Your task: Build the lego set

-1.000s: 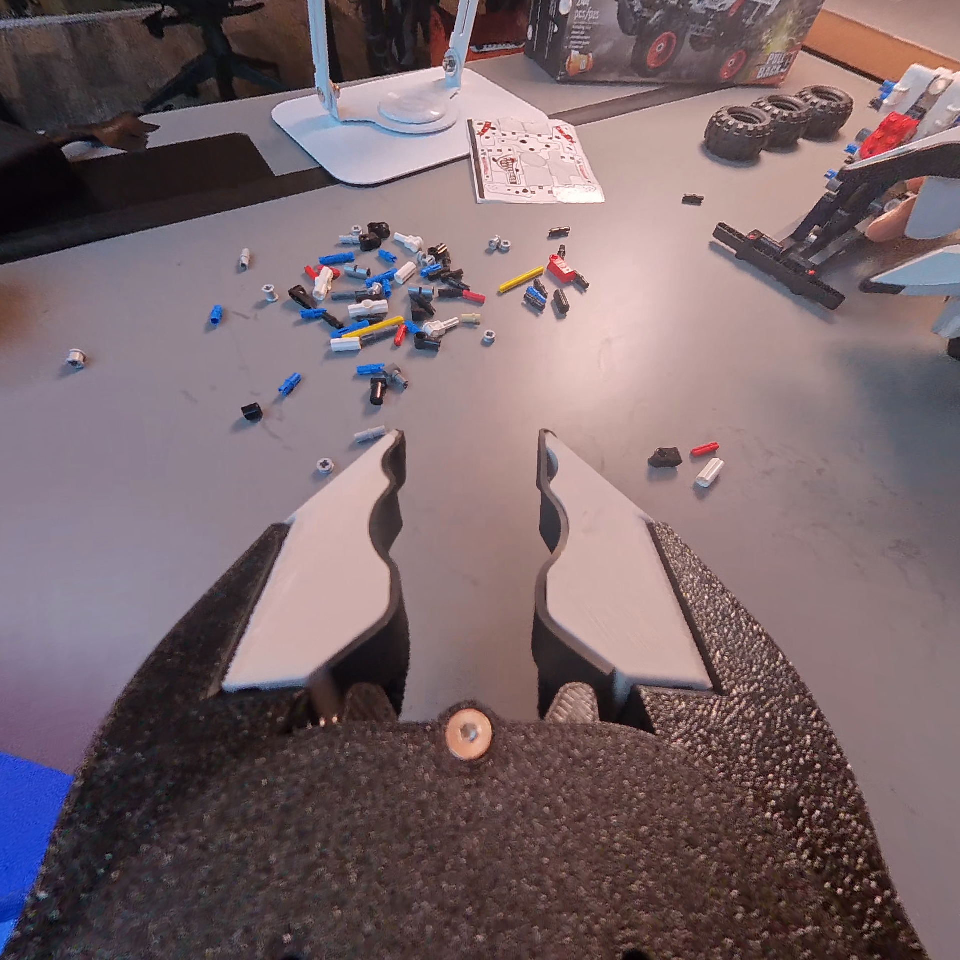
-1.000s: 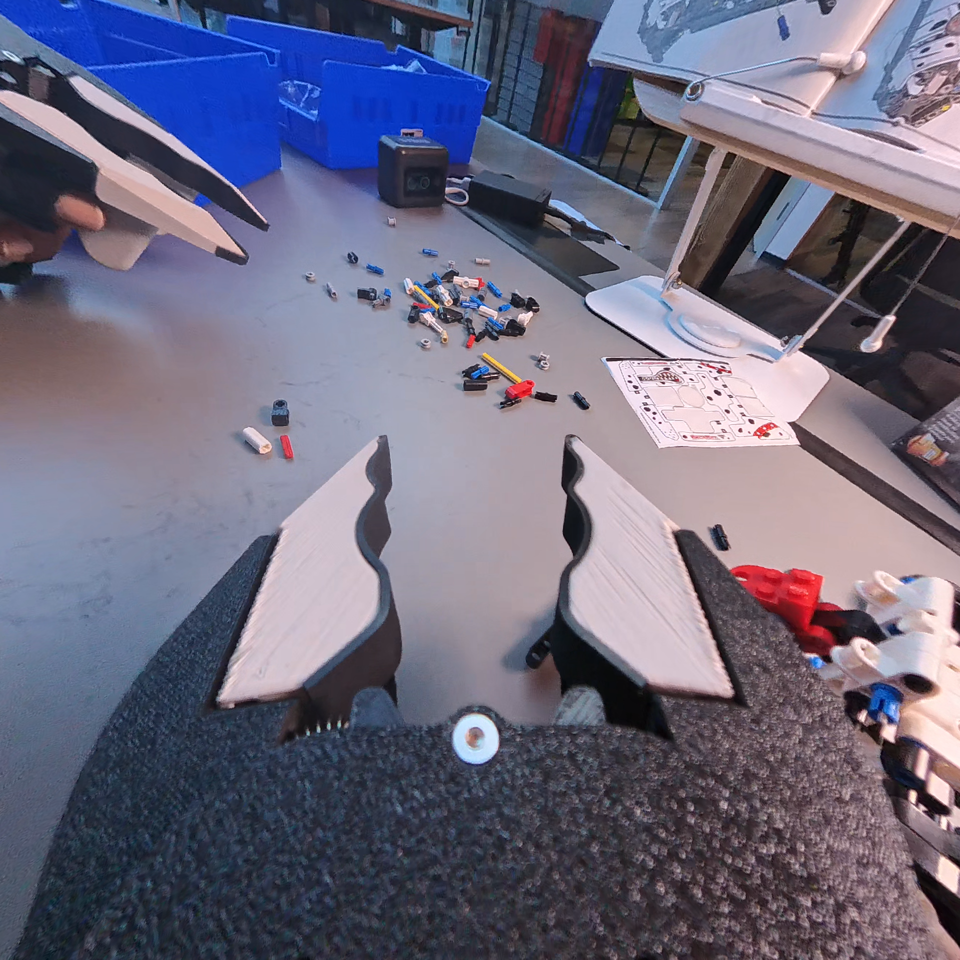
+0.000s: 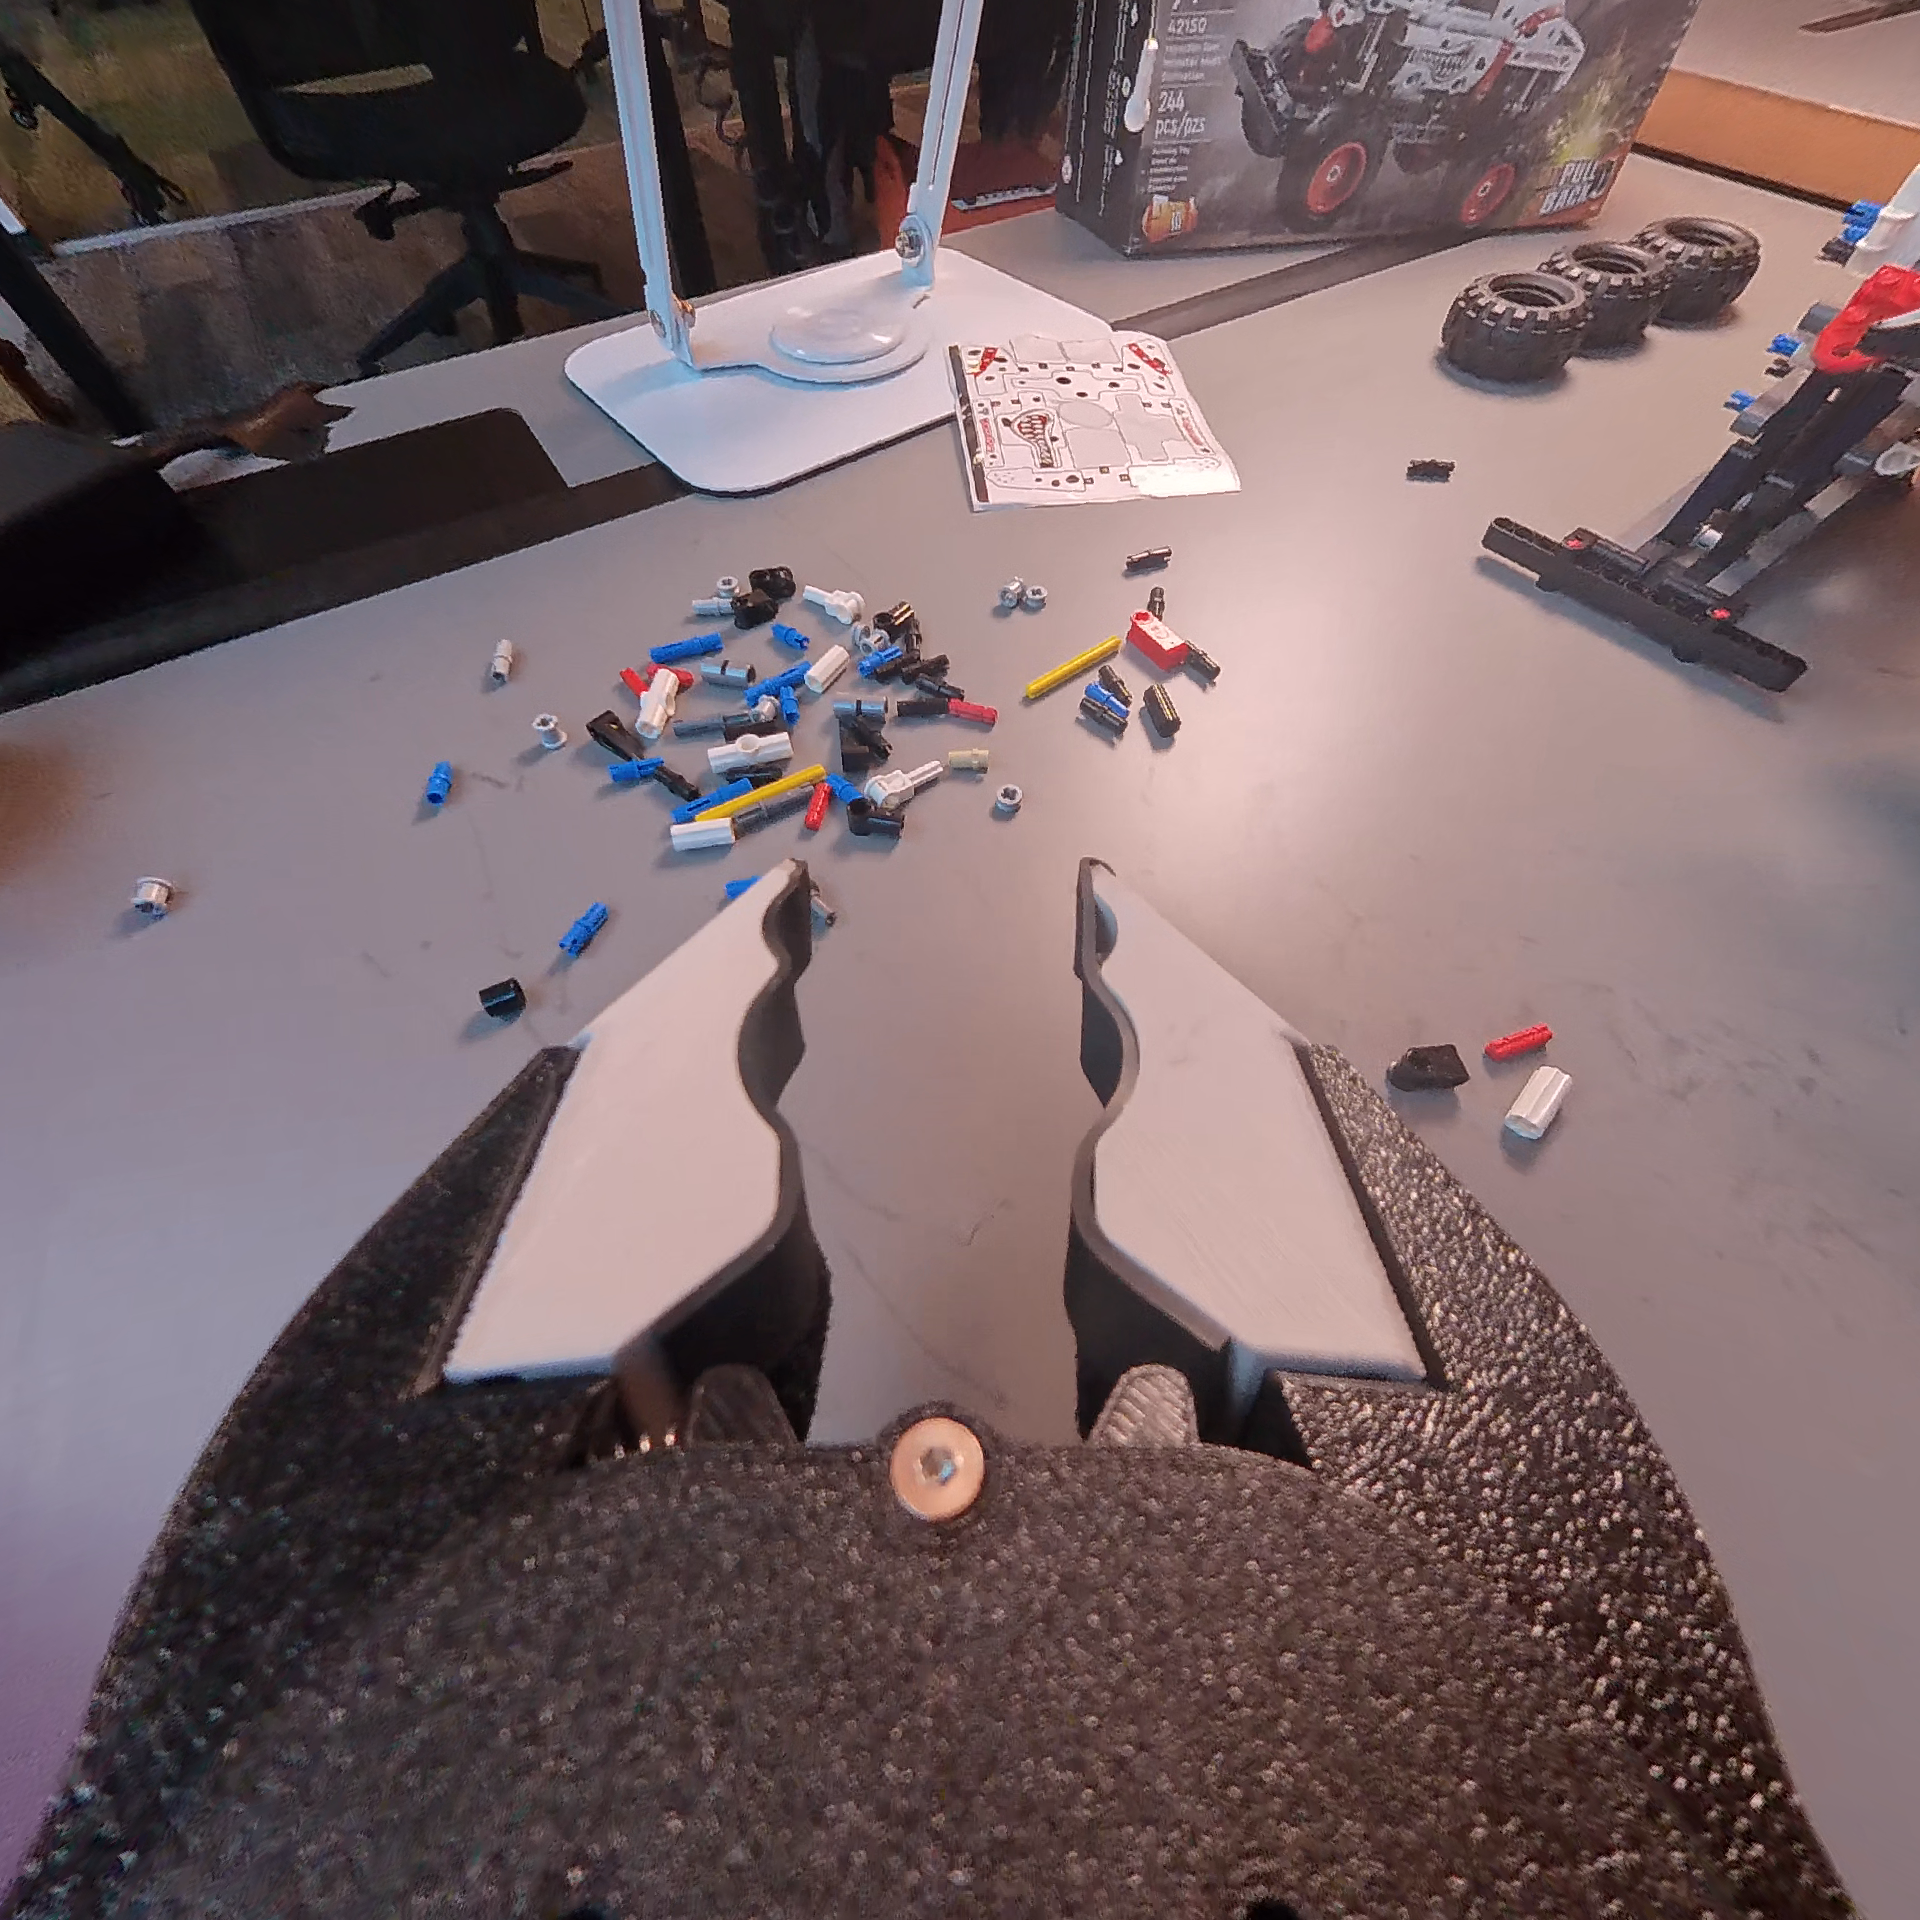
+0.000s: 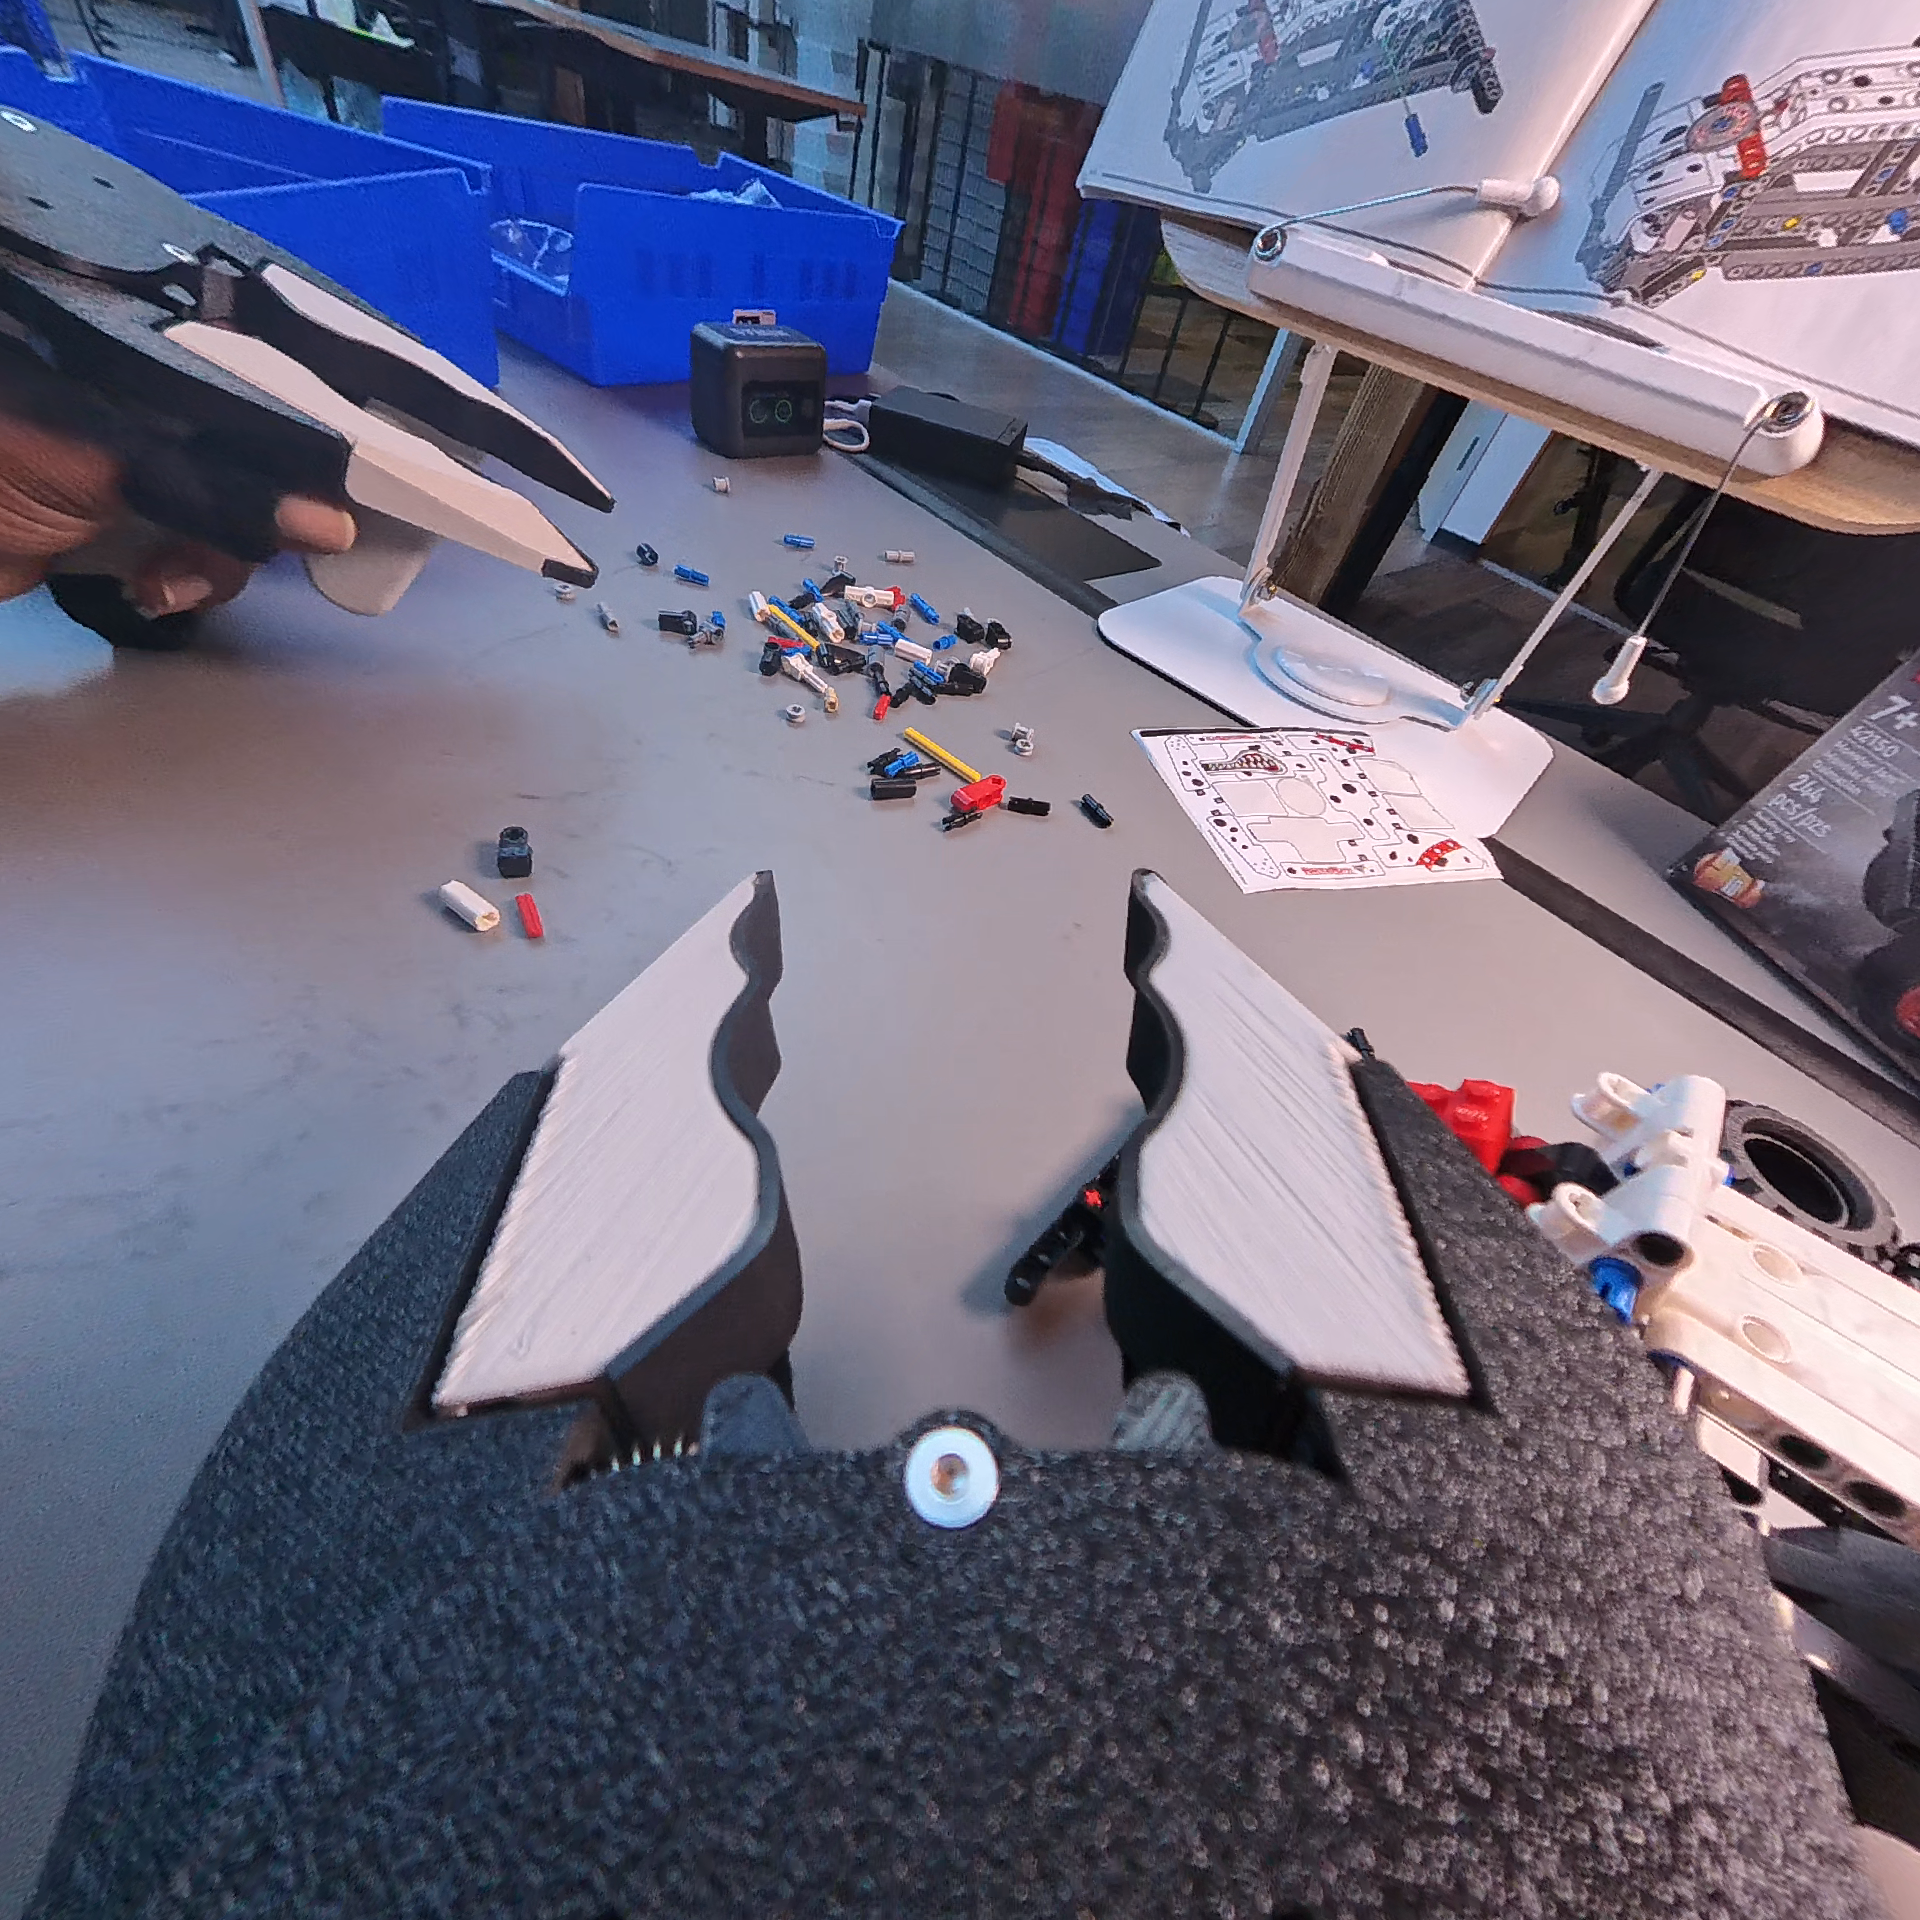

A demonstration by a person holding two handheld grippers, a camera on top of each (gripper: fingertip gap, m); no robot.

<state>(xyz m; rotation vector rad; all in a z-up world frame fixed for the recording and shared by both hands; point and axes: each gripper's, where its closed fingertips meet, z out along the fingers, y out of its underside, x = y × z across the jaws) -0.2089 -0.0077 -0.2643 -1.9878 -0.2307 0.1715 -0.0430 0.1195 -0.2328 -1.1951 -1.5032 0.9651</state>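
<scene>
A: Lego pieces (image 3: 821, 717) lie scattered on the tabletop (image 3: 1351, 935), just beyond the left hand-held gripper (image 3: 940, 883), whose jaws are apart and empty.

B: And the right hand-held gripper (image 4: 951, 894)?

A: Also spread, empty, farther from the pile. Two yellow axles, three tyres (image 3: 1605, 296); the partly built model (image 4: 1704, 1278) sits right, perhaps touching it.

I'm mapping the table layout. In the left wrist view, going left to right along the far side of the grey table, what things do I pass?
White flat stand base → printed sticker sheet → row of three black knobbly rubber tyres → partly built black-and-white lego model.
</scene>
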